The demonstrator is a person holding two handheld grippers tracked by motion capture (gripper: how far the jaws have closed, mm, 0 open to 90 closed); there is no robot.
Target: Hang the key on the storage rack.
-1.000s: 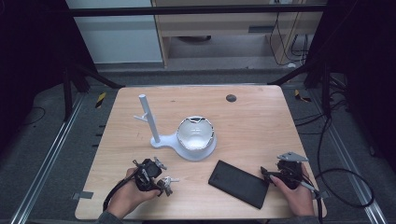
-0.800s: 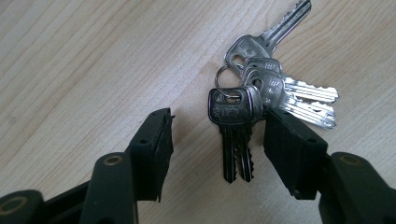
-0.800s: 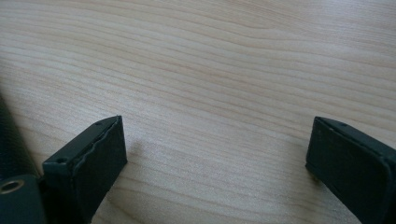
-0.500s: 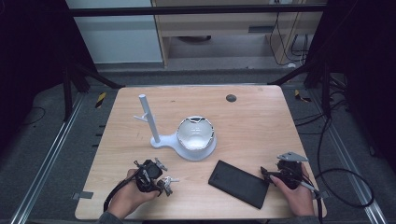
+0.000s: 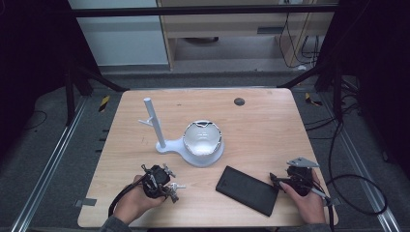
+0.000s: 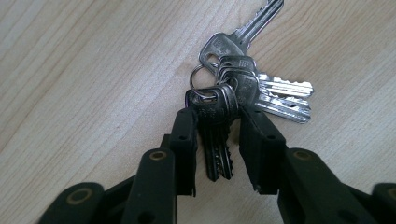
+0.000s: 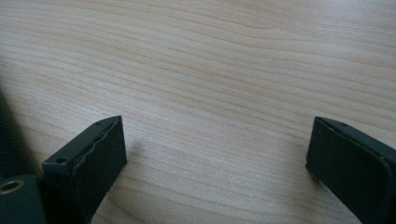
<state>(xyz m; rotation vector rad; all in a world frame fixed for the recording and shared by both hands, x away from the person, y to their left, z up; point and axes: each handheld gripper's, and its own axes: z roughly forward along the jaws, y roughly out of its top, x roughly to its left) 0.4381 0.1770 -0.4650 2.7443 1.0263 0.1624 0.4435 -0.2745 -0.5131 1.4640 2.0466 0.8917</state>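
The bunch of silver metal keys on a ring (image 6: 229, 93) lies on the pale wooden table (image 5: 270, 130), one dark-headed key between the left gripper's (image 6: 215, 128) jaws, which have just been closing on it, while the right gripper's (image 7: 217, 154) jaws stand spread over bare wood beside a flat black rectangular case (image 5: 247, 189).

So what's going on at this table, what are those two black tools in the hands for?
A person holds a clamp-like tool in each hand. The left gripper has just been closing its black fingers around a bunch of silver metal keys on a ring lying on the light wooden table; whether the fingers already press on the keys is hard to tell. The right gripper rests open over bare wood, beside a flat black rectangular case. A white stand with a bowl-shaped holder waits behind.
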